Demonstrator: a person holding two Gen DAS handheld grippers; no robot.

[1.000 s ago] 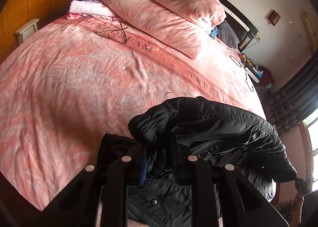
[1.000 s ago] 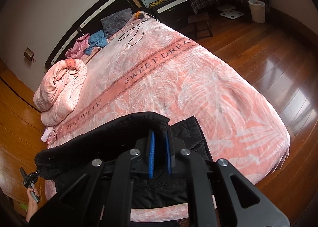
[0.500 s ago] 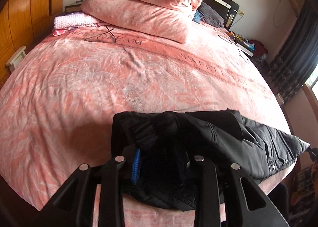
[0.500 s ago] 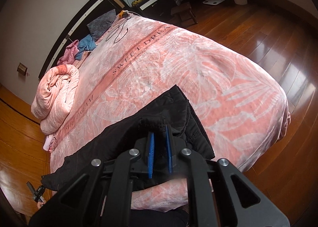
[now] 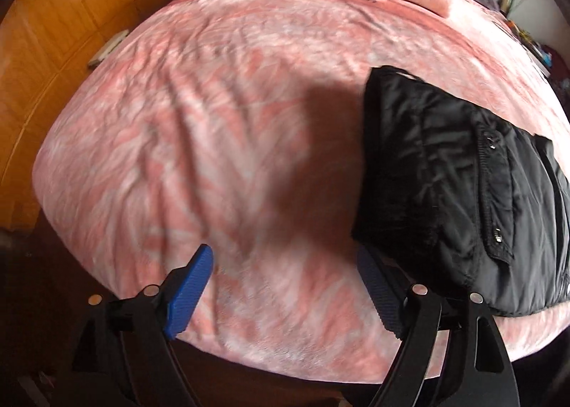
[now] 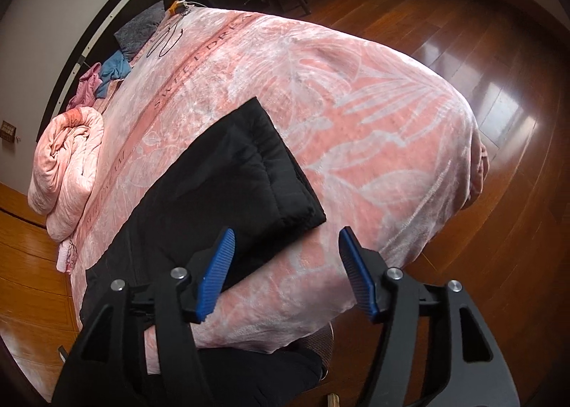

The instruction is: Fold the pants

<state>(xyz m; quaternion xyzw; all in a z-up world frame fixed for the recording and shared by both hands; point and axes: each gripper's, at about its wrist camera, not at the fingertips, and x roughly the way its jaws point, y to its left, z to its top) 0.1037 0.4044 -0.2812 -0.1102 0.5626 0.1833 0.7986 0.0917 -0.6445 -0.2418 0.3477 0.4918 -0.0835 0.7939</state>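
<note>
Black pants [image 6: 228, 189] lie beyond both spread tongs [image 6: 285, 273].

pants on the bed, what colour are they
Black, with a quilted surface; the pants show best in the right wrist view.

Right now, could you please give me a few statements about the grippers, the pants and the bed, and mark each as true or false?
1. The left gripper is open and holds nothing. True.
2. The right gripper is shut on the black pants. False: its fingers are spread apart, and the pants lie free on the bed.
3. The pants lie on a pink bedspread. True.
4. The pants hang off the bed onto the wooden floor. False: they rest on the bedspread near its front edge.
5. A rolled pink duvet lies near the headboard. True.
</note>
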